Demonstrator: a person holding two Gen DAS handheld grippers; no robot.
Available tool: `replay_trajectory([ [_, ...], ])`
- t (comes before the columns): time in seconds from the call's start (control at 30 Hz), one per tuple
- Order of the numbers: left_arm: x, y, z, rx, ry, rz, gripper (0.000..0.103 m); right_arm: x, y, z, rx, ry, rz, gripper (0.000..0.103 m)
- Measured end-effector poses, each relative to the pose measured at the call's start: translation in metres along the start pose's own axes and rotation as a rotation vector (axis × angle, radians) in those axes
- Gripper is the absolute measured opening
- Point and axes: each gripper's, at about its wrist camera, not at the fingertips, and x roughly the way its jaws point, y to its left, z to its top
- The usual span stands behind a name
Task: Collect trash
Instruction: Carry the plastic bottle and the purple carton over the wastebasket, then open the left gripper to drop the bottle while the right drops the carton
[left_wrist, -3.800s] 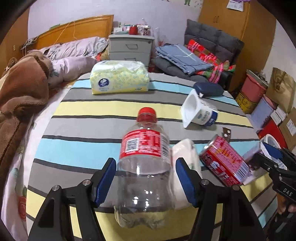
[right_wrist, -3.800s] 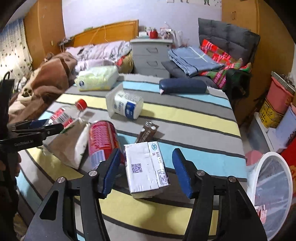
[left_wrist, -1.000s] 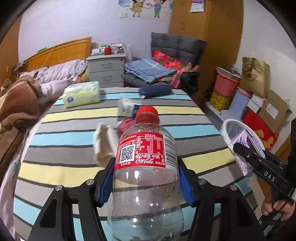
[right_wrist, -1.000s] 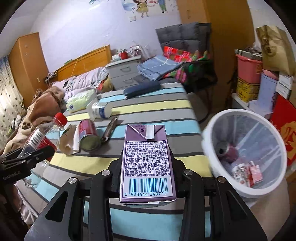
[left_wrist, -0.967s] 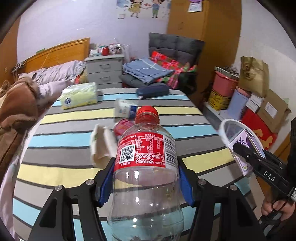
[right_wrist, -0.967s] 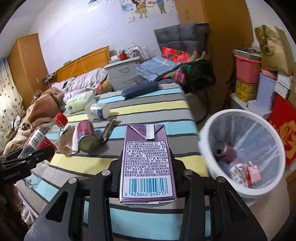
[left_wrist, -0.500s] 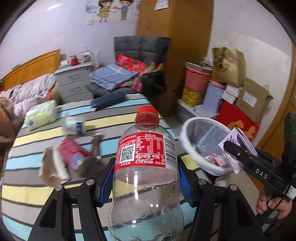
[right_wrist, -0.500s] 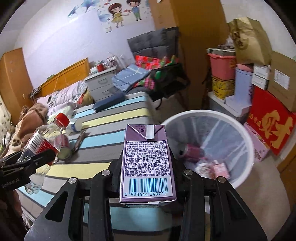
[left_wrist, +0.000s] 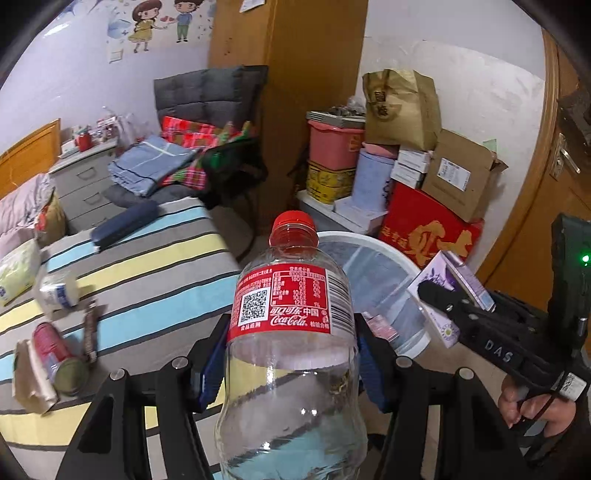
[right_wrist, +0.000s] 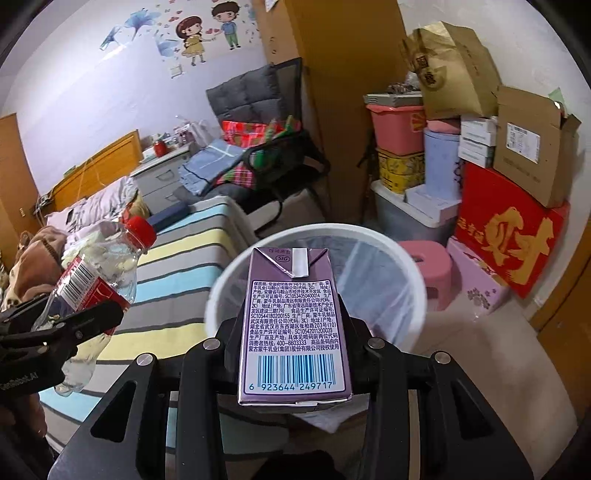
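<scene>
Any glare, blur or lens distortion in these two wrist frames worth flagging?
Left wrist view: fisheye bends the wooden door frame; small highlights glint on the clear plastic cola bottle; the striped bedspread is slightly soft. Right wrist view: dark corner vignette; print on the purple milk carton is sharp; the white trash bin curves.

Empty clear bottle (left_wrist: 291, 332) with red cap, upright; purple carton (right_wrist: 295, 332), barcode up, before the white bin (right_wrist: 402, 266).

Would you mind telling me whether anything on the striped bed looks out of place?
Yes: litter lies loose on the striped bedspread, namely a toppled red can, a crumpled paper bag, a dark wrapper and a tipped white cup.
</scene>
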Motion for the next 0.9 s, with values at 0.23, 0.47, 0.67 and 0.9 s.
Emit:
replay_trajectory([
  [0.23, 0.039, -0.027, 0.010, 0.022, 0.042, -0.055, 0.062, 0.019, -0.028, 0.003, 0.017, 0.040, -0.028, 0.039],
  [0.47, 0.078, -0.041, 0.016, 0.040, 0.085, -0.051, 0.062, 0.047, -0.044, 0.003, 0.016, 0.107, -0.045, 0.039],
  [0.67, 0.096, -0.039, 0.022, 0.020, 0.097, -0.062, 0.062, 0.058, -0.051, 0.007, -0.008, 0.124, -0.052, 0.039],
  [0.9, 0.096, -0.037, 0.024, 0.016, 0.074, -0.072, 0.072, 0.065, -0.058, 0.008, 0.003, 0.139, -0.078, 0.052],
])
